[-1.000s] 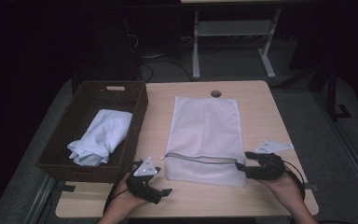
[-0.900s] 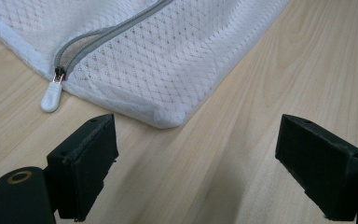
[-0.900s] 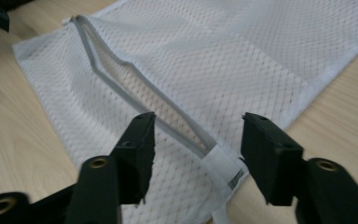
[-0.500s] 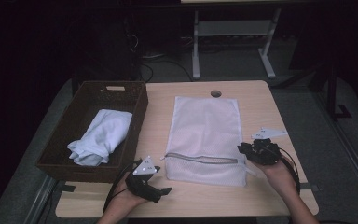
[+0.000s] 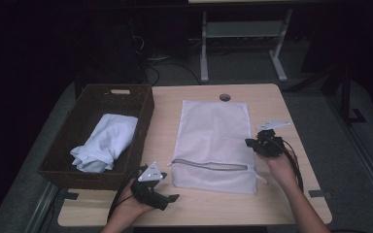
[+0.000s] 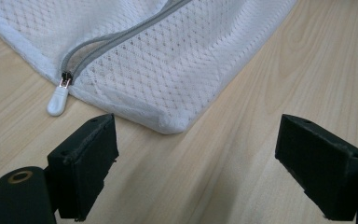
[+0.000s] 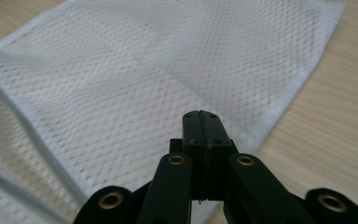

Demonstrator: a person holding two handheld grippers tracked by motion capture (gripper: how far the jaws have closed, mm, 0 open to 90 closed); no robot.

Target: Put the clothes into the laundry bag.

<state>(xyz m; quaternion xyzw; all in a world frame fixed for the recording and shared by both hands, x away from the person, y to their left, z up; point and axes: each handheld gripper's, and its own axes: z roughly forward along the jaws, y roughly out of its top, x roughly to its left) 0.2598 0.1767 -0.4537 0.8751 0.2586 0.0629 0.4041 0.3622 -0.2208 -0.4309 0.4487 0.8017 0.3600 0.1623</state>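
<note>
On the bench [image 5: 272, 99] | mesh bag [image 5: 213, 141] laid flat beside basket [image 5: 97, 97] | left tool [image 5: 167, 198] spread wide, empty | right tool [image 5: 248, 142] closed, grip on bag edge not discernible | risk: zipper pull [image 6: 57, 99] missed, mesh snagged and dragged

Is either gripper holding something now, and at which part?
The right gripper pinches the mesh bag at its side edge. The left gripper is open, holding nothing.

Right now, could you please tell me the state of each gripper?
Left gripper: open, holding nothing, just short of the mesh bag's zipper pull.
Right gripper: jaws pressed shut over the bag's edge; whether they pinch fabric cannot be told.
</note>
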